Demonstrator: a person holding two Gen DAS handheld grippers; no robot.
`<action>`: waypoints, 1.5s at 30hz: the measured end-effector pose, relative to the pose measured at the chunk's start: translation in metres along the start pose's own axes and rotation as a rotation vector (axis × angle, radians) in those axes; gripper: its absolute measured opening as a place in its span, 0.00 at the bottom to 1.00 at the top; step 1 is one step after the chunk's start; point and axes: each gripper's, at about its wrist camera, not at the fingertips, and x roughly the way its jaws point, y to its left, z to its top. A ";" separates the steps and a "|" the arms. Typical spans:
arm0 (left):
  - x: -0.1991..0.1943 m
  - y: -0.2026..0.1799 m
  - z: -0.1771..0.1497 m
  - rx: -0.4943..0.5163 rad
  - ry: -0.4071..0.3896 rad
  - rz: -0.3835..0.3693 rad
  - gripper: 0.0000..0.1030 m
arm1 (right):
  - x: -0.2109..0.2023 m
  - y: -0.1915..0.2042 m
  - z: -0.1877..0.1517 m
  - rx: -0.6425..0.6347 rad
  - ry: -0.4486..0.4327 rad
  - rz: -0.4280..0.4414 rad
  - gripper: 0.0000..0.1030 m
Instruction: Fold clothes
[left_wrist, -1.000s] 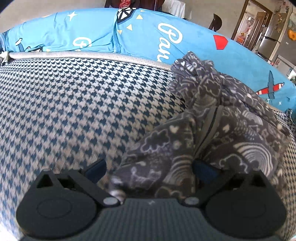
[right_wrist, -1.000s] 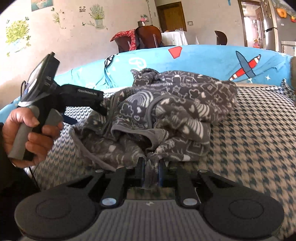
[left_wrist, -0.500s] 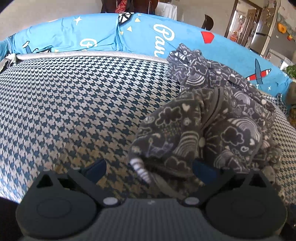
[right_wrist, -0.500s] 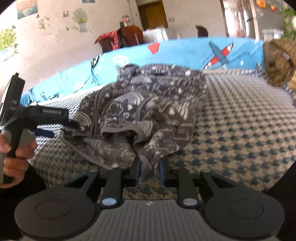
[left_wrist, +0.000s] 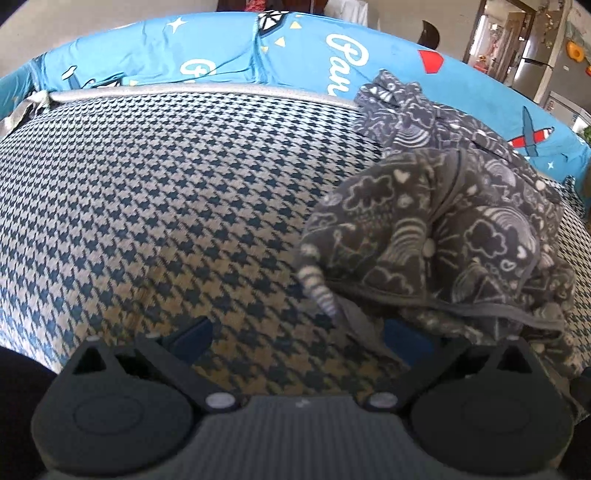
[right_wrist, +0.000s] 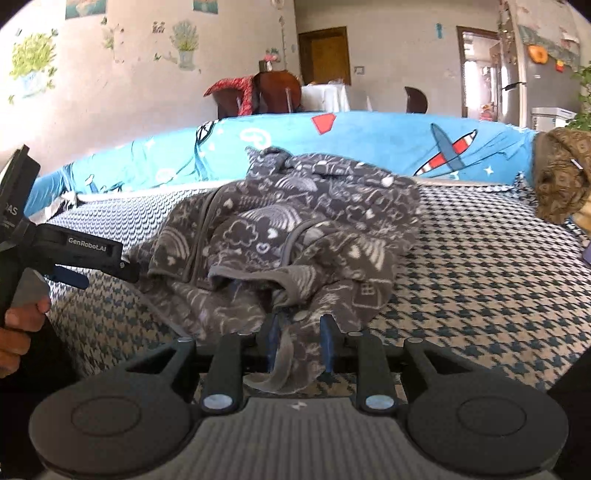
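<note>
Grey garment (right_wrist: 295, 236) bunched on houndstooth cushion (left_wrist: 166, 192); L gripper (left_wrist: 295, 336) fingers apart; R gripper (right_wrist: 300, 343) just loosening, cloth between.

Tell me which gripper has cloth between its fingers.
The right gripper: a fold of the grey garment hangs between its fingers. The left gripper stands open over bare cushion.

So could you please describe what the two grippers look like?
Both are matte black plastic with blue finger pads, round side discs and silver pivot screws. The left gripper has white "GenRobot.AI" lettering and a grey trigger handle; the right gripper looks identical.
</note>
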 end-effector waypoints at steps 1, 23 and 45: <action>0.000 0.002 0.000 -0.007 0.003 0.000 1.00 | 0.003 0.002 0.000 -0.005 0.003 0.002 0.24; 0.011 0.000 -0.001 -0.012 0.045 0.028 1.00 | 0.084 0.018 0.009 -0.068 0.030 -0.151 0.24; 0.006 -0.004 -0.001 0.009 0.009 0.050 1.00 | 0.009 -0.019 0.017 0.022 -0.122 -0.404 0.08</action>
